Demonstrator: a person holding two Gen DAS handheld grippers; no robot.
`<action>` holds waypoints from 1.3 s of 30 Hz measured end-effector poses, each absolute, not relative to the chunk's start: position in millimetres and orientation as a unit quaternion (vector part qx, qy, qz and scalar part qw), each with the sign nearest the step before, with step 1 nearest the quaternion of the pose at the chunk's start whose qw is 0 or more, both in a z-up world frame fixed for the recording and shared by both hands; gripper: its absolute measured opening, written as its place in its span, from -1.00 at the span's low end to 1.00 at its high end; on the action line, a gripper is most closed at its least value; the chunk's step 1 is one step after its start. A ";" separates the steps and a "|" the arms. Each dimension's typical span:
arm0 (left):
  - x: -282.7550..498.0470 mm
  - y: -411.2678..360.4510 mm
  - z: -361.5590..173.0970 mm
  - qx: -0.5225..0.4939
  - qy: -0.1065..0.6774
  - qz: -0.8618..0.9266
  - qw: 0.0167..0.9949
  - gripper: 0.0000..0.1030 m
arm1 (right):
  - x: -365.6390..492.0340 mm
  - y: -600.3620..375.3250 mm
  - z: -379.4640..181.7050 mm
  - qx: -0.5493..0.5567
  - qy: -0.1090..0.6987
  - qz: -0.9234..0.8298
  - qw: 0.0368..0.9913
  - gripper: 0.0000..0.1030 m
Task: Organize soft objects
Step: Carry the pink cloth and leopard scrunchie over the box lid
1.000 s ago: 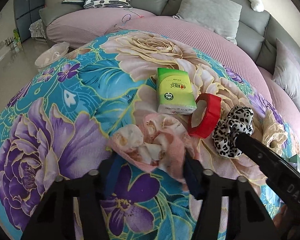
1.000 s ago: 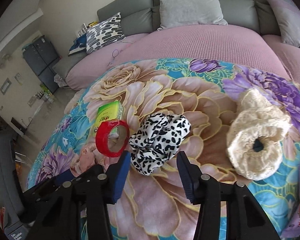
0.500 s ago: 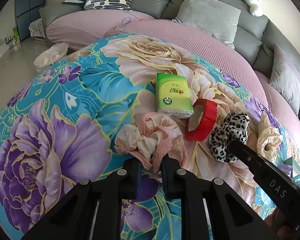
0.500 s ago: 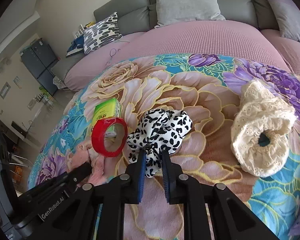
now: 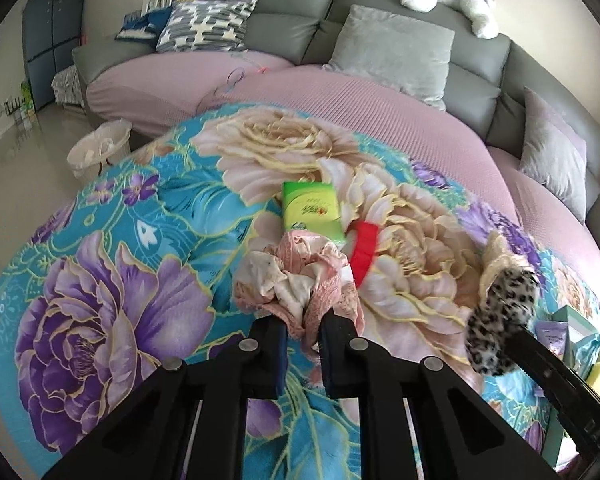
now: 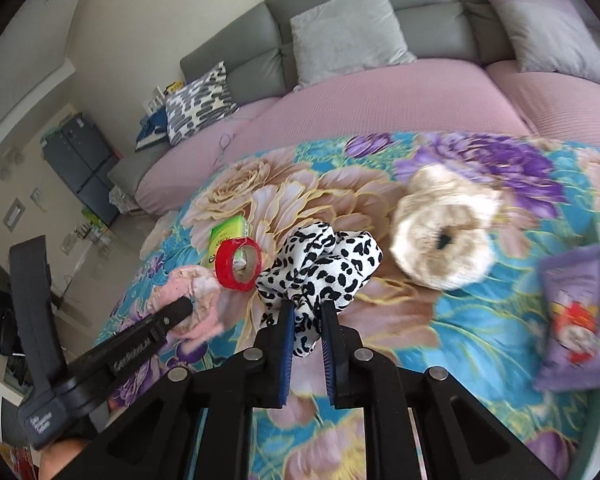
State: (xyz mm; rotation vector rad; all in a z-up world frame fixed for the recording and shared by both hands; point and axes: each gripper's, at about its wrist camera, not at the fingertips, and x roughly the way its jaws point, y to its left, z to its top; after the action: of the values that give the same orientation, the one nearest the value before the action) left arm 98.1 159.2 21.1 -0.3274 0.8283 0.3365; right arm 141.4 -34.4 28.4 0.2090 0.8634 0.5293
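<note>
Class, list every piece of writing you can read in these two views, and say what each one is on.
"DAS": on the side of the right claw.
"GenRobot.AI", blurred: on the side of the left claw, whose jaws are closing on the pink cloth.
Green pack and purple packet: print unreadable.

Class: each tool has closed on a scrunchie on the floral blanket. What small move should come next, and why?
Probably lift both clear of the blanket. The left tool is shut on the pink scrunchie, the right tool on the spotted scrunchie; the red tape sits close between them, so rise before moving sideways.
</note>
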 end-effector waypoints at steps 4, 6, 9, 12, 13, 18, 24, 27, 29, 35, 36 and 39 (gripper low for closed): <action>93.4 142.1 38.6 -0.140 0.379 0.151 0.902 -0.74 | 123.3 -57.4 43.8 0.100 0.399 0.237 0.880 -0.73; 92.2 131.2 46.4 -0.130 0.371 0.141 0.909 -0.74 | 113.8 -70.0 50.2 0.100 0.392 0.225 0.886 -0.74; 91.4 112.7 57.4 -0.116 0.361 0.126 0.917 -0.74 | 101.8 -91.8 55.1 0.110 0.386 0.208 0.892 -0.73; 91.8 92.8 65.5 -0.105 0.353 0.106 0.924 -0.73 | 93.1 -113.9 58.1 0.115 0.383 0.186 0.897 -0.73; 93.1 85.7 67.1 -0.102 0.352 0.098 0.925 -0.74 | 90.7 -122.9 58.6 0.120 0.383 0.179 0.898 -0.73; 96.9 49.3 73.3 -0.092 0.349 0.059 0.931 -0.74 | 81.5 -166.3 65.0 0.137 0.369 0.142 0.908 -0.73; 100.3 -1.4 80.3 -0.065 0.347 0.007 0.936 -0.74 | 71.2 -222.8 69.0 0.159 0.352 0.097 0.917 -0.73; 100.5 -32.2 83.1 -0.042 0.347 -0.022 0.937 -0.74 | 65.3 -252.6 70.0 0.164 0.350 0.062 0.920 -0.73; 100.0 -55.1 84.6 -0.028 0.347 -0.050 0.936 -0.73 | 60.6 -272.2 70.6 0.174 0.348 0.042 0.920 -0.73; 92.5 -120.0 86.5 0.013 0.348 -0.132 0.928 -0.73 | 44.0 -326.7 73.5 0.197 0.335 -0.009 0.922 -0.73; 90.8 -128.6 86.1 0.017 0.349 -0.145 0.926 -0.73 | 41.3 -333.5 73.3 0.199 0.333 -0.014 0.921 -0.73; 84.3 -156.4 83.6 0.031 0.354 -0.186 0.916 -0.73 | 36.3 -349.9 69.1 0.207 0.337 -0.025 0.918 -0.73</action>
State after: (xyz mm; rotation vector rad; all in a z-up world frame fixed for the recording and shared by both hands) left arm 84.3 -156.4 83.6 0.0646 0.7292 -0.3829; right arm 36.3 -349.9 69.1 0.4259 0.6933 -0.0520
